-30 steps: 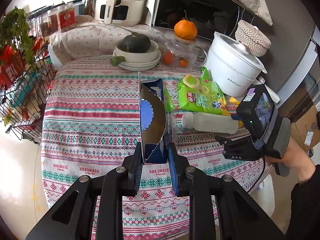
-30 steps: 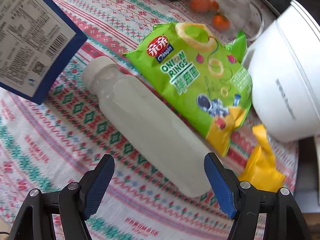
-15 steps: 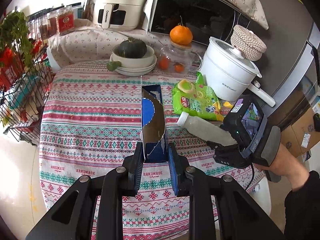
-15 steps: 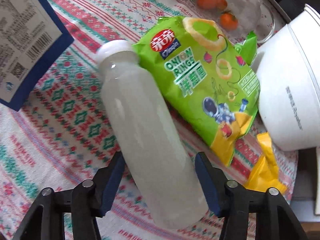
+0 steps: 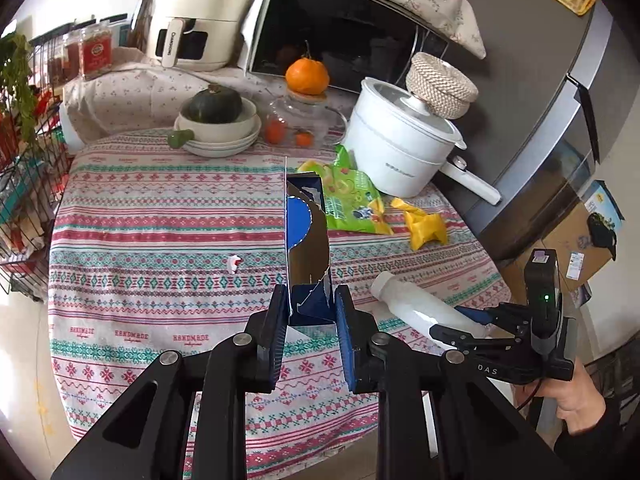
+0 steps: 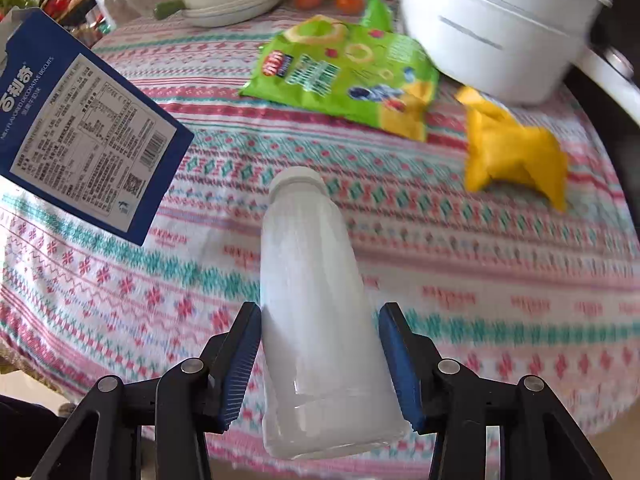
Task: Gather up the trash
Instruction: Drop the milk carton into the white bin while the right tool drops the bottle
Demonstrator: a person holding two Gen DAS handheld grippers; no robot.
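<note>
My left gripper (image 5: 312,332) is shut on a torn blue biscuit box (image 5: 306,240) and holds it above the patterned tablecloth; the box also shows at the left of the right wrist view (image 6: 84,128). My right gripper (image 6: 320,364) is shut on a white plastic bottle (image 6: 316,300), lifted off the cloth, cap pointing away; the bottle also shows in the left wrist view (image 5: 416,308). A green onion-rings bag (image 6: 344,68) and a crumpled yellow wrapper (image 6: 512,152) lie on the table beyond.
A white cooking pot (image 5: 400,148) stands at the back right. Stacked bowls with a green squash (image 5: 218,124), a glass jar with oranges (image 5: 300,120), a microwave (image 5: 344,40) and an air fryer (image 5: 196,20) line the back. A wire rack (image 5: 20,168) stands left. A small white scrap (image 5: 234,262) lies mid-table.
My right gripper closed on the white bottle and lifted it toward the table's near edge. My left gripper pulled back and higher with the blue box.
</note>
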